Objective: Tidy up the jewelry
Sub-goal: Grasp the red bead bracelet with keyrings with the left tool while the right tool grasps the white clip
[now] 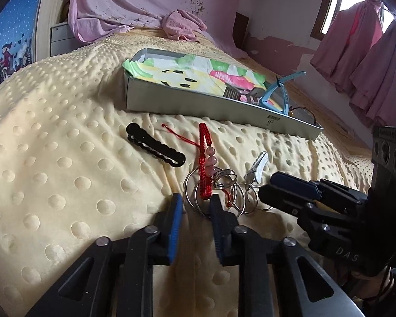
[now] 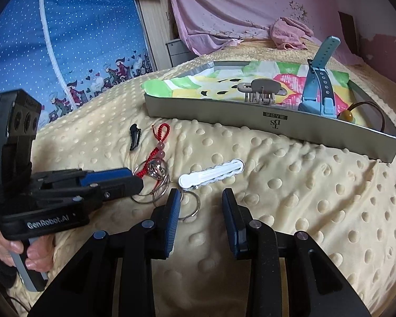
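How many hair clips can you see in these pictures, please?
3: a black clip on the blanket left of the red bracelet, a white clip right of it, and a grey claw clip in the tray.

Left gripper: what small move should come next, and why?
Probably ease forward and close on the red bracelet. The left gripper sits open right before it, the bracelet lies tangled over the metal rings, and the tray beyond already holds other pieces.

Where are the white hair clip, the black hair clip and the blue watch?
white hair clip (image 2: 211,173), right wrist view, middle of its body.
black hair clip (image 1: 155,146), left wrist view, middle of its length.
blue watch (image 2: 320,84), right wrist view, strap.
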`<state>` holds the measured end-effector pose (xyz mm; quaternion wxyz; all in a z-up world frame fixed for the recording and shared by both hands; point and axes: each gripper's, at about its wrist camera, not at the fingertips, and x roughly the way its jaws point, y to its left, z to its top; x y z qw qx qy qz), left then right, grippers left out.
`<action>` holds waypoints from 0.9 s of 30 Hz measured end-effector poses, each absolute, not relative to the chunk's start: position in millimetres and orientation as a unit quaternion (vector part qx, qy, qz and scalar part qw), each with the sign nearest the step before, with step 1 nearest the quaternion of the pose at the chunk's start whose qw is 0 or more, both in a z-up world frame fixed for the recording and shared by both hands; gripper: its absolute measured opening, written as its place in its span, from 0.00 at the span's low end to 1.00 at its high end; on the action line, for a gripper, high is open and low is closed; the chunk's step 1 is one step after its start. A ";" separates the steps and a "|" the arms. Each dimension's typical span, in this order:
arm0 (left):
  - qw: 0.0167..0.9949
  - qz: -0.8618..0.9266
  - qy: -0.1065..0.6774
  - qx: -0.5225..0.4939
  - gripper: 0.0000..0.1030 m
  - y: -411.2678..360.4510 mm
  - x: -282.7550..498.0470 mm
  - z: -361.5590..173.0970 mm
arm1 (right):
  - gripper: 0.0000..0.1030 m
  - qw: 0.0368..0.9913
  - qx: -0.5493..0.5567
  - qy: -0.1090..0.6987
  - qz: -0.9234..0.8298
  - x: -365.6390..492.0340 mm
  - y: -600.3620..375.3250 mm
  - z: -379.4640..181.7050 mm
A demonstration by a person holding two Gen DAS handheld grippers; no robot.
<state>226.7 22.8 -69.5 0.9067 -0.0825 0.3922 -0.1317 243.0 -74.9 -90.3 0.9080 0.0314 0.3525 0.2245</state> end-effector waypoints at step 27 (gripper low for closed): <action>0.934 -0.137 0.321 -0.080 0.03 21.9 198.6 -55.3 | 0.15 0.911 0.082 0.344 0.212 261.3 -73.2 -100.5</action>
